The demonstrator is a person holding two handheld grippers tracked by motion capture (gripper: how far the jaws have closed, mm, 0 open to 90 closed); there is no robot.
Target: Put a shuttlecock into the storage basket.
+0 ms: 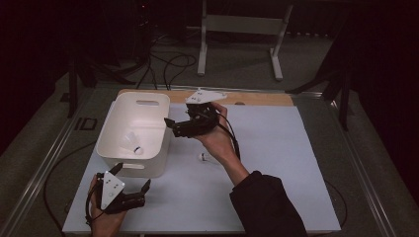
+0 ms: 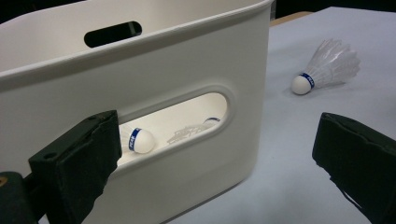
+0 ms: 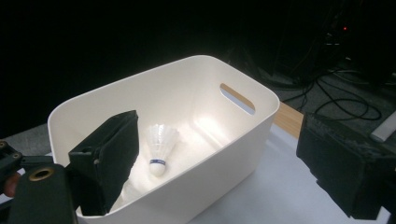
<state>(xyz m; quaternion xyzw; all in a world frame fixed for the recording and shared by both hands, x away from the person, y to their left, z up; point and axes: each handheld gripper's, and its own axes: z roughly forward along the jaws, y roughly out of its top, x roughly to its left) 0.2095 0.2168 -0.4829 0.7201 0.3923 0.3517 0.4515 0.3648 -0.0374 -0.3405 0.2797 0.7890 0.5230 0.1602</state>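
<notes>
A white plastic bin (image 1: 154, 104) stands on the left of the table. A white shuttlecock (image 1: 133, 144) lies inside it, upright with its cork down in the right gripper view (image 3: 160, 150). Through the bin's (image 2: 201, 56) handle slot I see that cork (image 2: 141, 140) and a second blue band behind it. Another shuttlecock (image 1: 203, 157) lies on the mat right of the bin, also visible in the left gripper view (image 2: 327, 65). My right gripper (image 1: 169, 126) hovers open over the bin's (image 3: 224, 154) right rim, holding nothing. My left gripper (image 1: 132, 176) stands open just in front of the bin.
A pale blue mat (image 1: 276, 148) covers the table, with a wooden strip (image 1: 267, 98) along its far edge. Cables (image 1: 168, 64) and a white stand's legs (image 1: 237, 29) lie on the floor beyond. The surroundings are dark.
</notes>
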